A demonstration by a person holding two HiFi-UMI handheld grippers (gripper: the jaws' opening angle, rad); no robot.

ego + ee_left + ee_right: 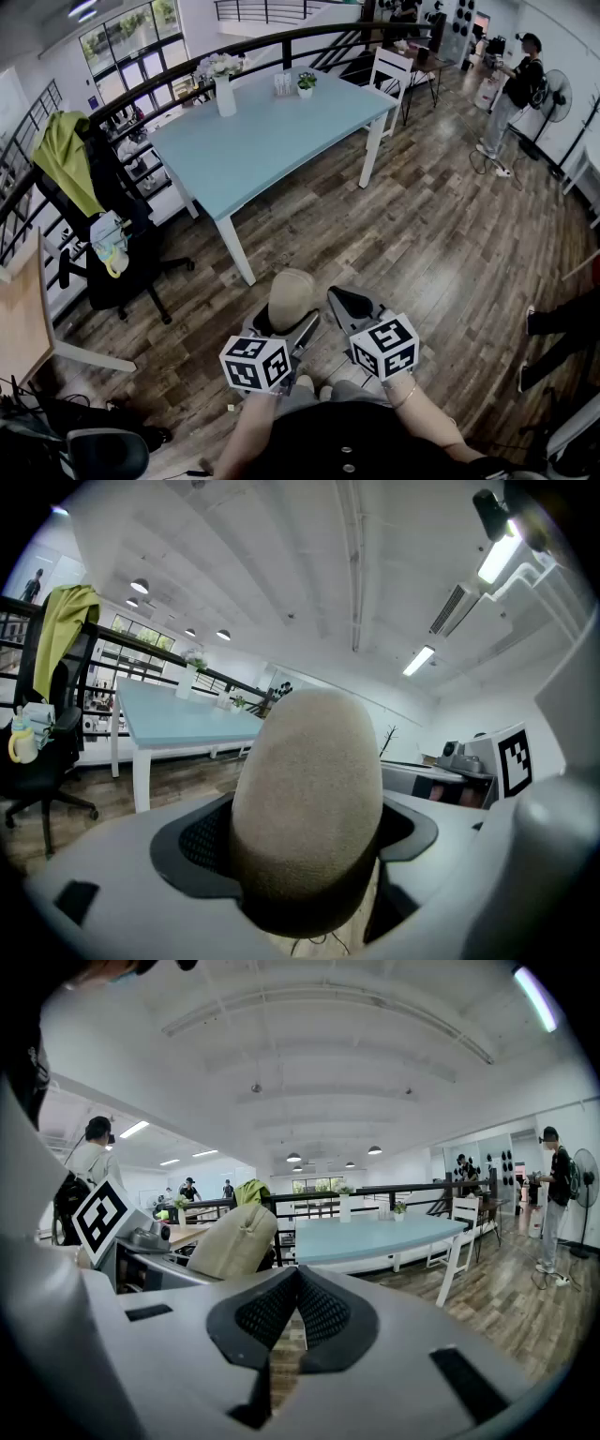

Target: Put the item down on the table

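Observation:
A beige, rounded fabric item [292, 296], shaped like a cap, is wedged between the jaws of my left gripper [284, 324], which is shut on it and holds it over the wooden floor. In the left gripper view the item [307, 799] fills the gap between the two wide-spread jaws. My right gripper [350, 303] hovers just to its right with its pads [323, 1313] closed together on nothing. From the right gripper view the beige item [234, 1240] shows to the left. The light-blue table [272, 131] stands ahead, some way off.
On the table are a white vase of flowers [225, 89] and a small potted plant [306, 84]. A white chair [389, 67] stands at its far end. A black office chair with a yellow-green jacket [66, 155] is left. A person [516, 89] stands far right.

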